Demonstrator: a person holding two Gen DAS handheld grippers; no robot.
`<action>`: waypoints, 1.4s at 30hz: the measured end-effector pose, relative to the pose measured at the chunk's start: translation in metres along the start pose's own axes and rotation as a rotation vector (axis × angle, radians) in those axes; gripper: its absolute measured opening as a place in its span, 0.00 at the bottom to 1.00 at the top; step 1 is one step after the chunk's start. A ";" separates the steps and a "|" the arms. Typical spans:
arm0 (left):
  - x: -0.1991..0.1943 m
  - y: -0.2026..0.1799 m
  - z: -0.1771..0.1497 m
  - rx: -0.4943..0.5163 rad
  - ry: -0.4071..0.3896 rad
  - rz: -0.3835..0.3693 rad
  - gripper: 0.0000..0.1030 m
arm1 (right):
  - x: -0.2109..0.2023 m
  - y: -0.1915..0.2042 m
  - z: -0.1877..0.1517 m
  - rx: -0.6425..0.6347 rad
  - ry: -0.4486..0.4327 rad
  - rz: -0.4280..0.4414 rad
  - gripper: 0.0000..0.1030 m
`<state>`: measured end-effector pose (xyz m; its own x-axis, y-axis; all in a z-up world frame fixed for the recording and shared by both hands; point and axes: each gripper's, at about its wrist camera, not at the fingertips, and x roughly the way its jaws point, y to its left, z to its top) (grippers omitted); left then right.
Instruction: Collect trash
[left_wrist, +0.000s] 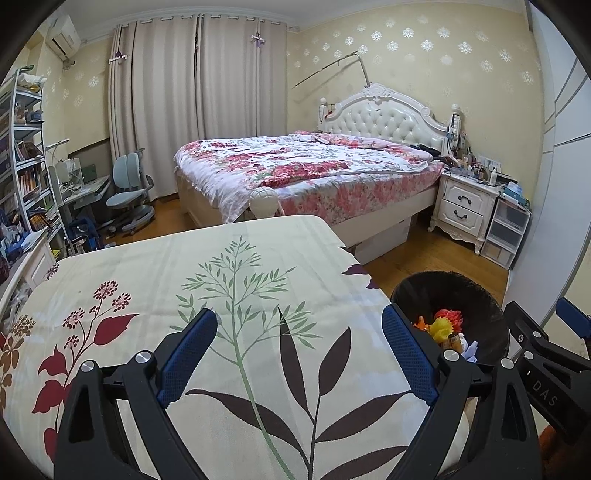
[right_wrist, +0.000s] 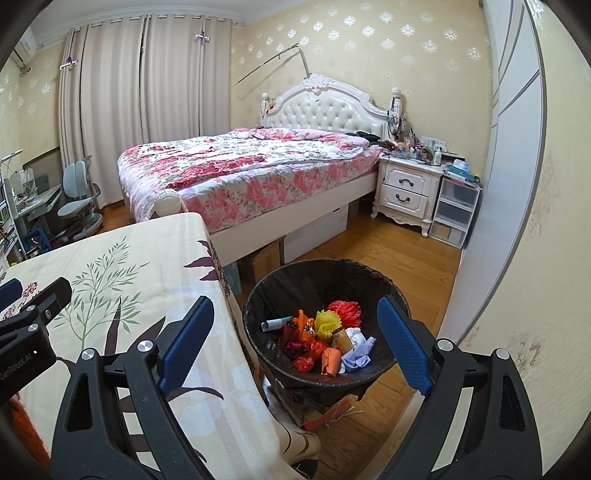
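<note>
Black-lined bin (right_wrist: 317, 280) w/ trash sits right under the right gripper (right_wrist: 297, 345), left gripper (left_wrist: 299, 356) over the table (left_wrist: 155, 266), both wide open, holding nothing.

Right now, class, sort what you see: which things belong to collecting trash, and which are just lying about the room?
Job:
bin, black-lined, on the floor beside the table
trash in the bin
left tool, open, over the table
right tool, open, over the bin

Lying about:
bed
nightstand
chair
curtains
</note>
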<state>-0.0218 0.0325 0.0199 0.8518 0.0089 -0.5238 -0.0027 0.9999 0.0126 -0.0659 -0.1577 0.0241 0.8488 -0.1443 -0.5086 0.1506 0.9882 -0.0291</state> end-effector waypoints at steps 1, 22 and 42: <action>-0.002 0.001 -0.001 0.000 -0.001 0.001 0.88 | 0.000 0.000 0.000 0.001 0.001 0.000 0.85; -0.005 0.002 -0.004 -0.004 -0.006 0.005 0.88 | -0.002 0.001 -0.001 0.000 -0.006 0.002 0.85; -0.006 0.003 -0.005 -0.003 -0.008 0.005 0.88 | -0.002 0.002 -0.001 -0.001 -0.009 0.000 0.85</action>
<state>-0.0295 0.0353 0.0185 0.8558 0.0139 -0.5172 -0.0086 0.9999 0.0125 -0.0678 -0.1550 0.0247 0.8532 -0.1446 -0.5011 0.1501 0.9882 -0.0296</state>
